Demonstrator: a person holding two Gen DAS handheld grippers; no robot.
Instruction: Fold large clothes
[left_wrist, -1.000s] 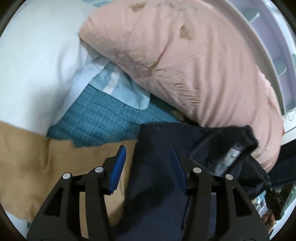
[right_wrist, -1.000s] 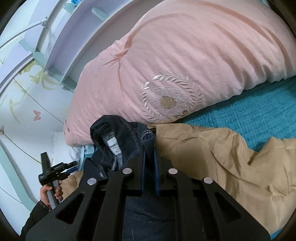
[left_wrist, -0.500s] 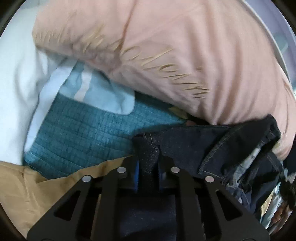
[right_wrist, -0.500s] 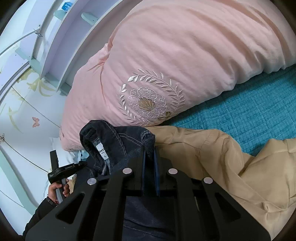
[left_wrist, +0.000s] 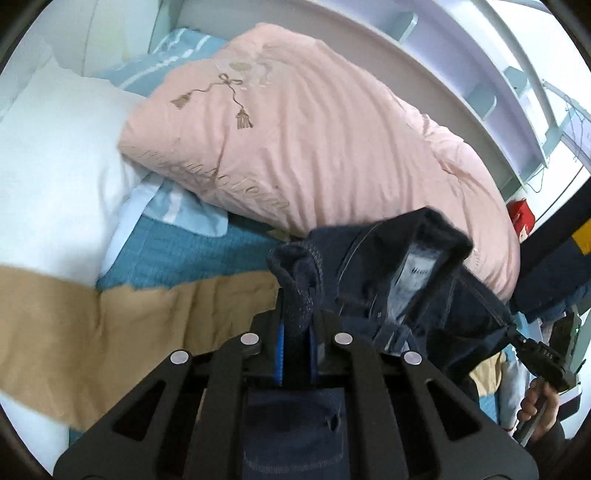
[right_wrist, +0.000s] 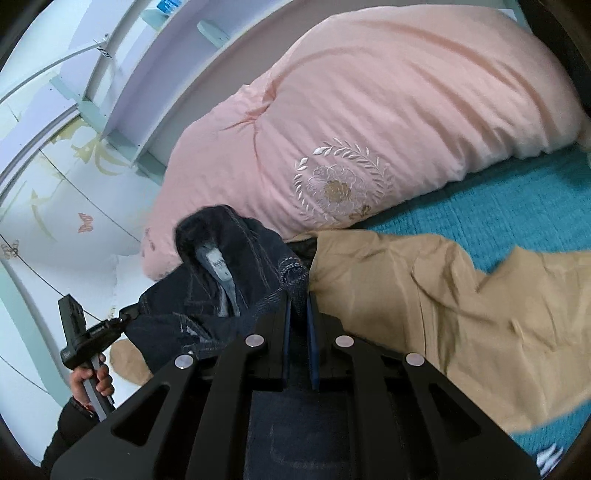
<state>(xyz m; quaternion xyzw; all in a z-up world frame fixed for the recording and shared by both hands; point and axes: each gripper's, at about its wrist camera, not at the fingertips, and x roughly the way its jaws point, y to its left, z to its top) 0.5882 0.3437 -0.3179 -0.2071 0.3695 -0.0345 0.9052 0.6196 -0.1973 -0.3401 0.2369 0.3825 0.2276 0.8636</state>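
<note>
A pair of dark blue jeans (left_wrist: 399, 280) hangs between both grippers, held by the waistband with its white label showing. My left gripper (left_wrist: 295, 314) is shut on one end of the waistband. My right gripper (right_wrist: 297, 310) is shut on the other end of the jeans (right_wrist: 229, 273). The right gripper also shows at the right edge of the left wrist view (left_wrist: 517, 332), and the left gripper at the left of the right wrist view (right_wrist: 125, 317). The legs hang down out of sight below the grippers.
A tan garment (right_wrist: 443, 306) lies spread on the teal quilted bedspread (right_wrist: 509, 206); it also shows in the left wrist view (left_wrist: 122, 325). A large pink embroidered duvet (left_wrist: 317, 140) is heaped behind. A white pillow (left_wrist: 48, 166) lies at left. Pale shelves (right_wrist: 122, 74) line the wall.
My left gripper closed on the jeans' waistband after being open a second ago. Both grippers have lifted the jeans higher above the bed.
</note>
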